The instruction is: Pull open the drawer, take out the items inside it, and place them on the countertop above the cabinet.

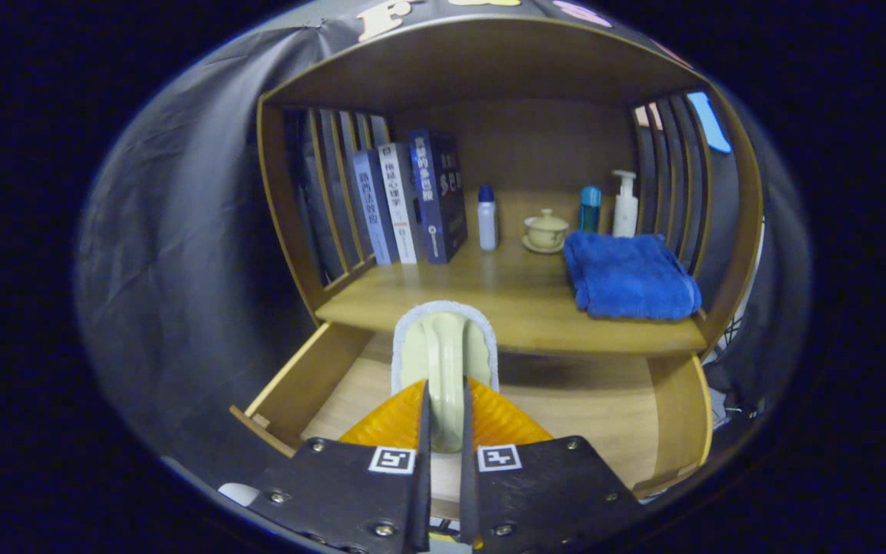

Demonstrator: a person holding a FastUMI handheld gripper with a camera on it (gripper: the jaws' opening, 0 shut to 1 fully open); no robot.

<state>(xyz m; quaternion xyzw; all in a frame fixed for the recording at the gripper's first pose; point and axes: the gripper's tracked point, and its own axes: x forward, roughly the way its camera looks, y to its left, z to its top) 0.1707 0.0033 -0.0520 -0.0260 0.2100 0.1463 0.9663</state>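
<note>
In the gripper view, the gripper [443, 419] sits at the bottom centre of the frame with its jaws clenched on the upright handle of a pale green brush with a white fluffy rim [444, 346], both fingers pressing on the handle's sides. The brush hangs over the open light wooden drawer [304, 381], in the lower middle of the frame, and its head overlaps the front edge of the wooden surface [520, 308] above the cabinet.

To my eye the step in hand is carrying the brush up and onto that surface. It looks wise to lift first until the brush base clears the front edge, then move forward and set it down in the bare patch at the centre. To the right of the middle lies a folded blue towel [631, 275]; behind it, a white pump bottle [625, 205], a teal bottle [590, 208] and a lidded cream cup on a saucer [545, 230]. Left of centre stand a small white bottle with a blue cap [487, 218] and a row of upright books [412, 204]. Keep the grip firm and level.
</note>
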